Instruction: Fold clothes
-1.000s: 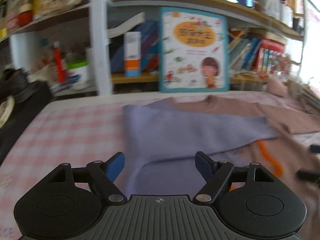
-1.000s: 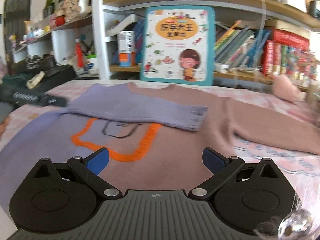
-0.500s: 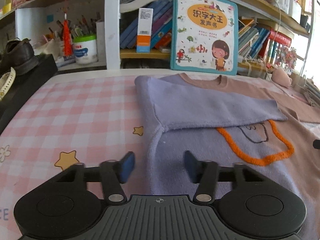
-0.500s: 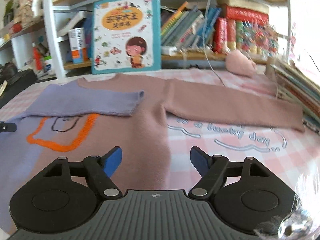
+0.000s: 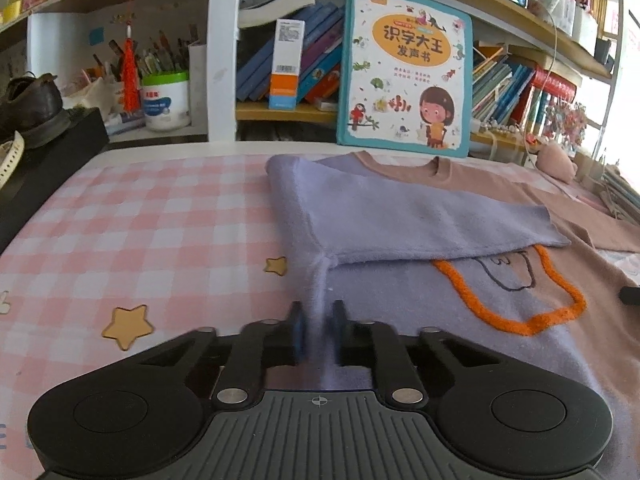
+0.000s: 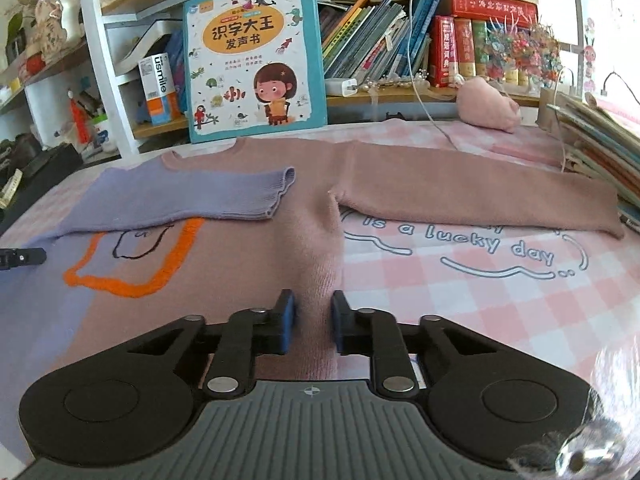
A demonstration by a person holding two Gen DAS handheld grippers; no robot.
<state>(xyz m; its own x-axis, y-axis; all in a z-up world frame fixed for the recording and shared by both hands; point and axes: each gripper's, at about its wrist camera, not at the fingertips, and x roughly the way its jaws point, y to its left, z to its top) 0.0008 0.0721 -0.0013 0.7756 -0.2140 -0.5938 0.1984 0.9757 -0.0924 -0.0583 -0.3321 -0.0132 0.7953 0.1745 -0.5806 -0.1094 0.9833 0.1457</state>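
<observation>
A sweater (image 5: 440, 312), lilac on one half and dusty pink on the other, lies flat on the checked tablecloth (image 5: 160, 220). An orange outline runs across its chest. Its lilac sleeve (image 5: 400, 216) is folded over the chest. The pink sleeve (image 6: 480, 196) stretches out flat to the right. My left gripper (image 5: 317, 330) is shut on the sweater's lilac side seam, below the armpit. My right gripper (image 6: 312, 326) is shut on a raised ridge of the pink side edge of the sweater (image 6: 248, 264), below the other armpit.
A large picture book (image 5: 404, 68) leans against bookshelves behind the sweater. A black box with a shoe (image 5: 32, 108) stands at the left edge. A pink plush (image 6: 488, 106), a white cable (image 6: 432, 112) and a book stack (image 6: 600, 148) lie at the right.
Both grippers were open a second ago. Each has moved outward to its own side edge of the sweater and closed on the fabric there.
</observation>
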